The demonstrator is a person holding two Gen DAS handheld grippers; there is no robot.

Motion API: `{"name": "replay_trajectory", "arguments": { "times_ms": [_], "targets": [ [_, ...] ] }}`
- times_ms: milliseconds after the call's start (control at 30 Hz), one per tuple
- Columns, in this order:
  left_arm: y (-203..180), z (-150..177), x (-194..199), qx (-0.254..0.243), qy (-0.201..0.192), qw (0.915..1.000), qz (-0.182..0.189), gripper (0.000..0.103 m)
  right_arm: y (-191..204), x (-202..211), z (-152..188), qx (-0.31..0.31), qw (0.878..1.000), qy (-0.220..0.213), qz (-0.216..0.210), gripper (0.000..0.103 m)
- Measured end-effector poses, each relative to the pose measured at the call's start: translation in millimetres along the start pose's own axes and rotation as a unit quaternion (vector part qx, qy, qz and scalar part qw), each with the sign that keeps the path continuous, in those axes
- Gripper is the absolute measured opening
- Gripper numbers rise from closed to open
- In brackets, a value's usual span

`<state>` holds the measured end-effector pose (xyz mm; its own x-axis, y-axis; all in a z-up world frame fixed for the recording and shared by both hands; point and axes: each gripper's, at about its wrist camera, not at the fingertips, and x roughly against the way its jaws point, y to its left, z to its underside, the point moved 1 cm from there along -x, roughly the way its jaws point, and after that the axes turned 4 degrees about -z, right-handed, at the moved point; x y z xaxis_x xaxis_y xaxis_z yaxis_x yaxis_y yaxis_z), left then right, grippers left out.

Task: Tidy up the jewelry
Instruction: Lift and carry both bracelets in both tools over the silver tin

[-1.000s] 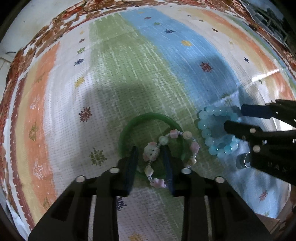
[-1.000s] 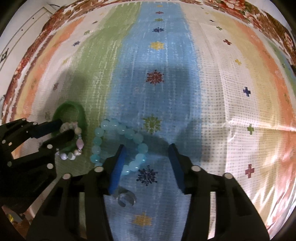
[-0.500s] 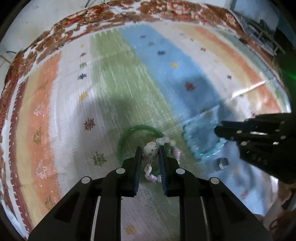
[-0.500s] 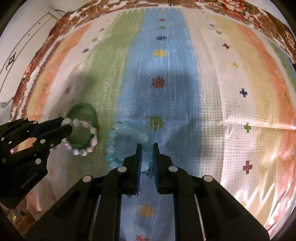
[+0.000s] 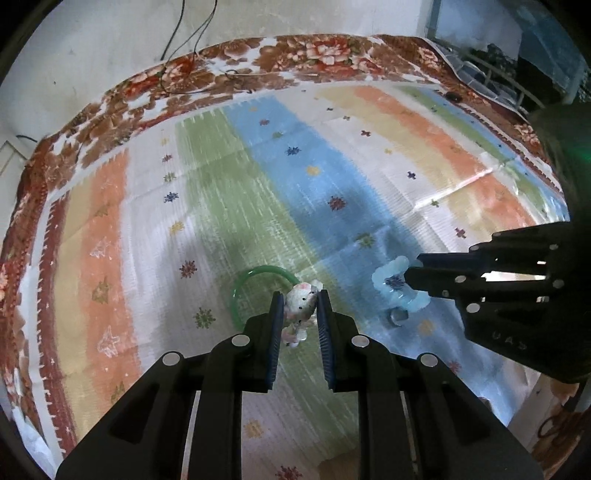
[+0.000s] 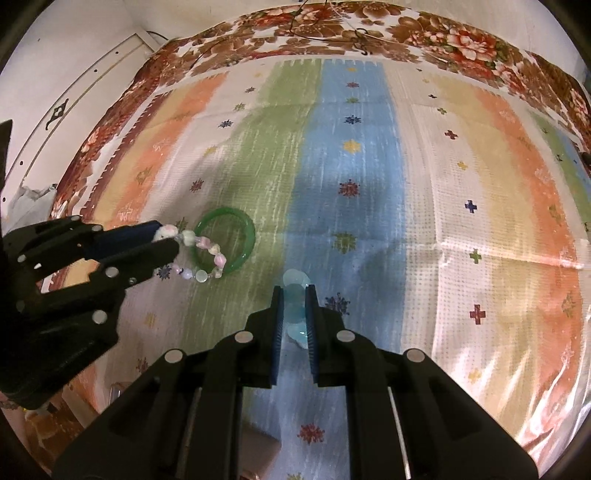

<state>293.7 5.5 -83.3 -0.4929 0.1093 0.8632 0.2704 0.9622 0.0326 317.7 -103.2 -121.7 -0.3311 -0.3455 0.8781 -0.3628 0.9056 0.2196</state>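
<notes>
Spread across the whole work surface is a woven plastic mat (image 5: 207, 206) striped in green, blue, orange, yellow and white and dotted with small star and cross motifs; it is bordered by a brown floral cloth (image 6: 424, 33), beyond which a pale wall is seen. On the green stripe a solid green bangle (image 6: 242, 242) lies flat. A bracelet of mixed pink, white and pale-green beads with a white cat-shaped charm (image 5: 301, 304) is pinched at the charm between the closed fingers of the left gripper (image 5: 300, 299); in the right wrist view its beaded loop (image 6: 207, 258) is seen hanging out from the fingertips and crossing over the near-left arc of the bangle. Whether the beads touch the bangle cannot be told. On the blue stripe, a bracelet of translucent aqua round beads (image 6: 295, 291) is clamped between the nearly shut fingers of the right gripper (image 6: 294, 295); in the left wrist view its loop (image 5: 391, 284) is seen projecting from those fingertips, blurred. Just beside that loop, a small silver ring (image 5: 397, 317) lies on the mat. The two grippers are held well apart, the left over the green stripe and the right over the blue.
</notes>
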Motion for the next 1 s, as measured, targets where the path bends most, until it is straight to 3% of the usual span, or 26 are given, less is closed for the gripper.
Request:
{"name": "replay_trajectory", "arguments": {
  "times_ms": [733, 1000],
  "targets": [
    [-41, 22, 59, -0.022, -0.054, 0.9960, -0.067, 0.018, 19, 61, 33, 0.023, 0.998, -0.045, -0.026, 0.013],
    [-50, 33, 77, -0.023, -0.070, 0.9948, -0.070, 0.018, 40, 82, 50, 0.053, 0.996, -0.061, -0.039, 0.013]
  ]
}}
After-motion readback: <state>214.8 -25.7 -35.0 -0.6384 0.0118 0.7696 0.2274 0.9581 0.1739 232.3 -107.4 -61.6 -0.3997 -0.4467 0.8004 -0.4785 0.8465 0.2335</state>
